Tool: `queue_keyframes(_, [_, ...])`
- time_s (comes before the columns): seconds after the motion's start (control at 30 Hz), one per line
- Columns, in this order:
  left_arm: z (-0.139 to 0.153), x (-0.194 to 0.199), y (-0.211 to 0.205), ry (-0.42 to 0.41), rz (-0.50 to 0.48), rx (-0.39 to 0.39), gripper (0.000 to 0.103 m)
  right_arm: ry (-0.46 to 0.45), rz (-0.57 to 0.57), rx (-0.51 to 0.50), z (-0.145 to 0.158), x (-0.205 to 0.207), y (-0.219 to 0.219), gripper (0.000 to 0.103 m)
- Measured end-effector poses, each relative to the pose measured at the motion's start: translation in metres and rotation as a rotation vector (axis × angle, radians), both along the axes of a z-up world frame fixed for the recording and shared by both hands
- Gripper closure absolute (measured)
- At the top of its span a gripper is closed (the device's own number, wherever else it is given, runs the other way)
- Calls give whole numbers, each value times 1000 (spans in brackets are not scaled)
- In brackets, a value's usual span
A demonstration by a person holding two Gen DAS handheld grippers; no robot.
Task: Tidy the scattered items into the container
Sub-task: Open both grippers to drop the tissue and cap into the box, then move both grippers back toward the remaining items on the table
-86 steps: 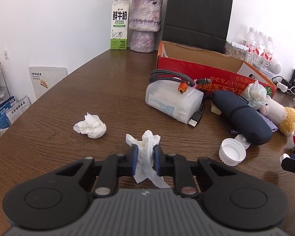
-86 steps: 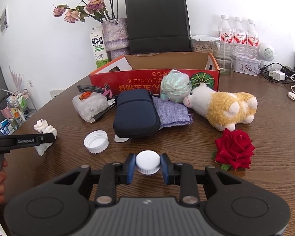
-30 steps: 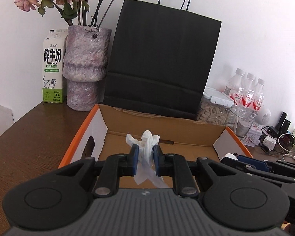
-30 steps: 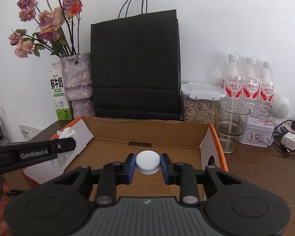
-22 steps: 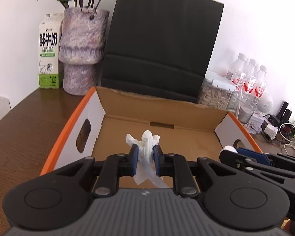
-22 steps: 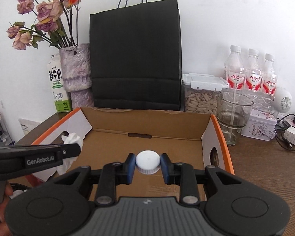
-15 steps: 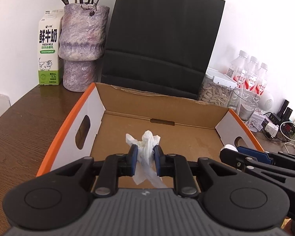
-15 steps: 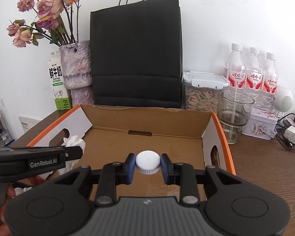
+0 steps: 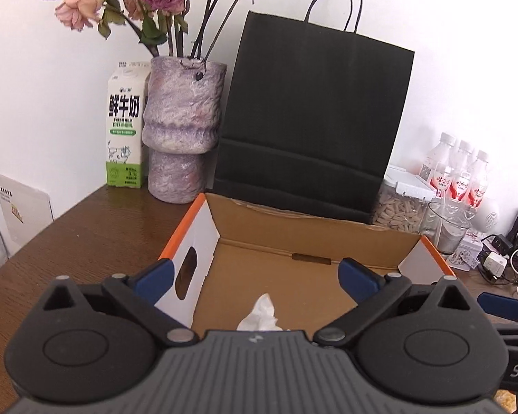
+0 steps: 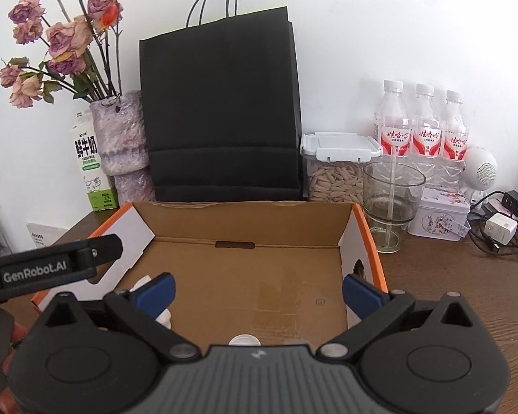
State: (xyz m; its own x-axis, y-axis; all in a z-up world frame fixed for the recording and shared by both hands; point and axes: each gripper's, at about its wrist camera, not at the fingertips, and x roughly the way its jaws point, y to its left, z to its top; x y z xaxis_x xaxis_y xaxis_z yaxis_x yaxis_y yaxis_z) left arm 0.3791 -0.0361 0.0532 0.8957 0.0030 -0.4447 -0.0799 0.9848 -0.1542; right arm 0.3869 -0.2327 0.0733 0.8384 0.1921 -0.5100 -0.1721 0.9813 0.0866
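The open cardboard box with orange rims (image 9: 307, 234) (image 10: 259, 220) lies on the wooden table below both grippers. My left gripper (image 9: 255, 272) is open over its left half. A crumpled white tissue (image 9: 260, 315) lies on the box floor just below it, and shows partly behind my right finger in the right wrist view (image 10: 155, 310). My right gripper (image 10: 259, 291) is open over the box. A white bottle cap (image 10: 243, 339) lies on the box floor below it, partly hidden by the gripper body.
Behind the box stand a black paper bag (image 9: 310, 120), a purple vase with dried roses (image 9: 181, 131) and a milk carton (image 9: 124, 124). To the right are a seed container (image 10: 338, 169), a glass (image 10: 392, 203), three water bottles (image 10: 426, 131), a tin (image 10: 442, 214) and chargers with cables (image 10: 500, 227).
Both grippers have opened. The tissue has dropped from the left gripper and the bottle cap from the right one onto the box floor.
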Motion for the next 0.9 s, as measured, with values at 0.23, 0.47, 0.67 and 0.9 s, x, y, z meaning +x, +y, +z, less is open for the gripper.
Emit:
queue_keyframes(0.23, [3, -6, -6, -23, -7, 14, 0, -10, 19, -4, 5, -5, 3, 0])
queue_keyframes(0.47, [9, -15, -10, -44, -17, 16, 0, -35, 24, -13, 13, -13, 5, 0])
queue_keyframes(0.67, [21, -37, -12, -91, -38, 7, 0, -75, 15, -29, 22, -34, 4, 0])
queue_keyframes(0.9, [31, -73, -9, -125, -49, -15, 0, -102, 4, -46, 27, -69, 2, 0])
